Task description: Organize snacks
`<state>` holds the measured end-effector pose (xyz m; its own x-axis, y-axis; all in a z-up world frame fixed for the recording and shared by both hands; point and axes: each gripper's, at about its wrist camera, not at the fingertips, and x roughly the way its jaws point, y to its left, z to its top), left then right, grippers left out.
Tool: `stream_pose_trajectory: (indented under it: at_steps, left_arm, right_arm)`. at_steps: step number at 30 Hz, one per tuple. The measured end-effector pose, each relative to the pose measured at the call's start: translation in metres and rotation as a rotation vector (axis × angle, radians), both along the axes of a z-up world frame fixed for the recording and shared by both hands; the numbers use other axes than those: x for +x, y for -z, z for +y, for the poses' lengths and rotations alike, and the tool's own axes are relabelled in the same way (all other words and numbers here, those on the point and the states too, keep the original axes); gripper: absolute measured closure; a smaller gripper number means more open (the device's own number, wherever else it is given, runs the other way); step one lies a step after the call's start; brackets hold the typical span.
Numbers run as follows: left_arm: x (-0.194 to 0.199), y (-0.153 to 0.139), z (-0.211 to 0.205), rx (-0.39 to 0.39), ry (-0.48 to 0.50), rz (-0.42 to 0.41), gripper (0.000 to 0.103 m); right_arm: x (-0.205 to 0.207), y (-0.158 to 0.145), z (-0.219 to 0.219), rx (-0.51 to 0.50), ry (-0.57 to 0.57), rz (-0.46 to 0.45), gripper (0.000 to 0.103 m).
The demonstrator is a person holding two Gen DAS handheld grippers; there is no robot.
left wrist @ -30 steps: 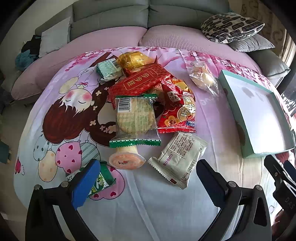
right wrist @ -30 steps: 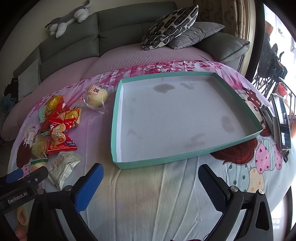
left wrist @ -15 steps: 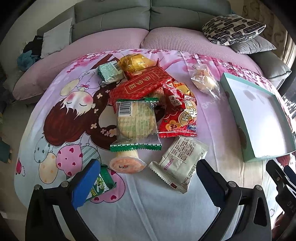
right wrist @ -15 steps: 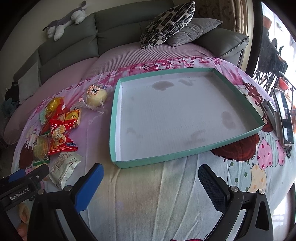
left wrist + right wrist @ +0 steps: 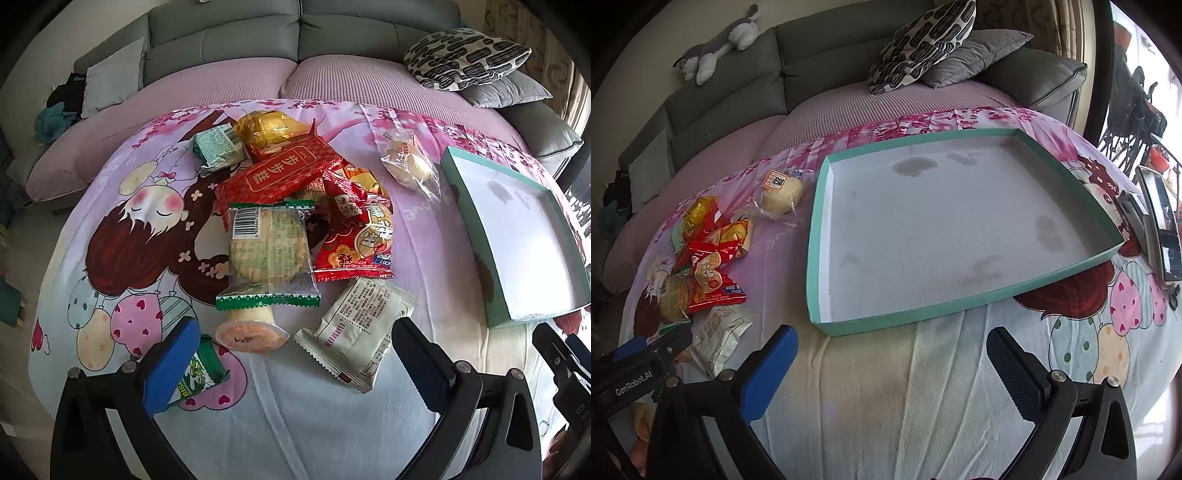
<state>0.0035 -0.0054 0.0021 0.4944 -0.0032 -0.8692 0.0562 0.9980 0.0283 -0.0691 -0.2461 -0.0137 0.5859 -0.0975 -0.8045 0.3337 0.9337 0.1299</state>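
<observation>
A heap of snacks lies on the cartoon-print cloth: a clear cracker pack [image 5: 267, 254], a red packet [image 5: 279, 173], a red-and-yellow packet [image 5: 360, 240], a white packet [image 5: 360, 328], an orange jelly cup [image 5: 251, 332], a small green packet [image 5: 201, 373], a gold packet [image 5: 269, 127] and a clear-wrapped bun [image 5: 408, 168]. My left gripper [image 5: 291, 358] stands open just short of the jelly cup and white packet. The teal tray [image 5: 960, 314] holds nothing; my right gripper [image 5: 894, 369] stands open before its near rim. The snack heap [image 5: 709, 269] lies left of the tray.
A grey sofa [image 5: 295, 33] with a patterned cushion [image 5: 923, 40] and a plush toy [image 5: 716, 48] runs behind the cloth. A phone or tablet [image 5: 1161, 225] lies at the right edge, beyond the tray.
Both views have drawn back and lifted slightly, so the snacks and tray sit a little farther off. Nothing on the cloth has moved, and both grippers stay open.
</observation>
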Motion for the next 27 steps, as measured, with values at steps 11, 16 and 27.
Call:
stream_pose_trajectory:
  at_steps: [11,16,27]
  left_arm:
    - [-0.007,-0.007,0.005,-0.022,-0.001,-0.031,0.0]
    - [-0.01,-0.011,0.008,-0.03,-0.008,-0.041,0.0]
    - [-0.012,-0.036,0.071,-0.046,-0.119,-0.044,0.0]
  right_arm:
    - [0.003,0.0,0.012,-0.042,-0.035,0.017,0.0]
    - [0.001,-0.008,0.018,-0.07,-0.048,-0.002,0.0]
    - [0.015,-0.036,0.075,0.032,-0.238,-0.075,0.0]
